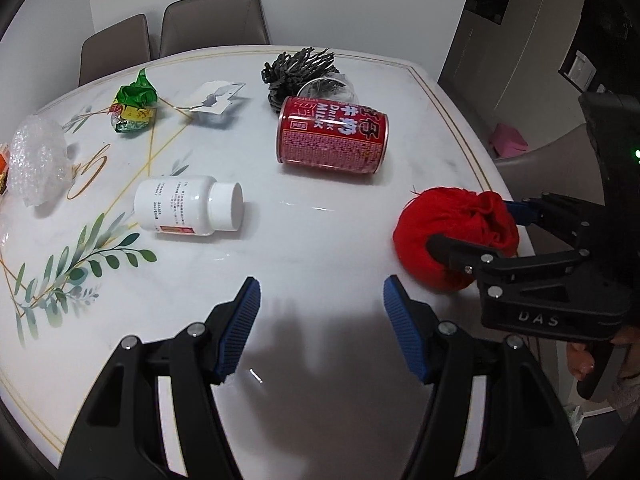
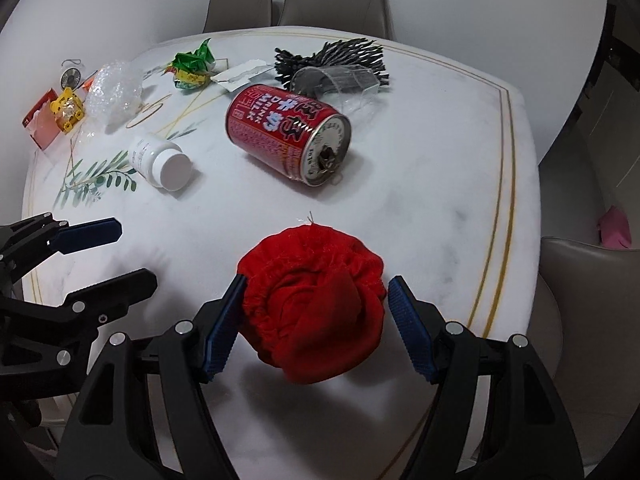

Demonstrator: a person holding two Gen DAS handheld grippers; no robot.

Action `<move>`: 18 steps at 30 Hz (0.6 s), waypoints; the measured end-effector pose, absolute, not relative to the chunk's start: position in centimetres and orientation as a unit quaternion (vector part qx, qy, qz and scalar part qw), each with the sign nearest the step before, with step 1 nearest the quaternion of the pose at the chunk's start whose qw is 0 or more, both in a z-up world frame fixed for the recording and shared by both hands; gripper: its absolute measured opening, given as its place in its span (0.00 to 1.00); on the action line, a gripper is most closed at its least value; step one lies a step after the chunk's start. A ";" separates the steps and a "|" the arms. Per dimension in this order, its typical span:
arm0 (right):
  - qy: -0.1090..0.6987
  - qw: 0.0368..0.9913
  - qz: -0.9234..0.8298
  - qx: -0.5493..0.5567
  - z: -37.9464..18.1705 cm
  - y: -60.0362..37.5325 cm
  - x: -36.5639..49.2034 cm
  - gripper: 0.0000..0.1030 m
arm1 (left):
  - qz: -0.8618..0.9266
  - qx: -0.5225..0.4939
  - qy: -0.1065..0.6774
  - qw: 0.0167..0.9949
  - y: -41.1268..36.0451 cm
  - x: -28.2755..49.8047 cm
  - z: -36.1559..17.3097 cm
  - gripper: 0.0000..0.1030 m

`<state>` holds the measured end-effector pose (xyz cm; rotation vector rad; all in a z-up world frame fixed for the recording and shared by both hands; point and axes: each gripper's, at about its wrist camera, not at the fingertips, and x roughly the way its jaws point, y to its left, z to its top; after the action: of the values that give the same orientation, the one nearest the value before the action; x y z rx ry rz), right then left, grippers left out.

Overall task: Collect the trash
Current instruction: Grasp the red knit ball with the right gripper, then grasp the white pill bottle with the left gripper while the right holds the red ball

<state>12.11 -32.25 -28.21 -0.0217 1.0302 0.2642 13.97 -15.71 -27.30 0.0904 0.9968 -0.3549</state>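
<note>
Right tongs (image 2: 314,320) straddle the red cloth ball (image 2: 316,312) in front of the milk can (image 2: 288,136), pads not squeezing yet, probably lining up a grab. Left tongs (image 1: 320,328) gape empty beside it.

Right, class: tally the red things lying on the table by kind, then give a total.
Red drink can: 1
Red cloth bundle: 1
Red packet at the table's edge: 1
Total: 3
</note>
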 end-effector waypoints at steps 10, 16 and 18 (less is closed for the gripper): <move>0.487 0.857 0.169 -0.021 -25.6 -28.6 13.3 0.41 | -0.153 0.035 0.465 0.871 -12.8 15.6 -25.4 0.63; 0.483 0.858 0.171 -0.024 -24.1 -26.6 14.5 0.41 | -0.140 0.034 0.459 0.877 -10.0 17.2 -24.7 0.63; 0.483 0.859 0.168 -0.025 -23.8 -26.2 14.9 0.41 | -0.143 0.037 0.456 0.877 -9.1 17.9 -24.7 0.63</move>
<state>14.88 -26.18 -23.79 -0.0529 1.0145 0.3533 17.86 -9.13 -24.71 0.0772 0.9522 -0.2972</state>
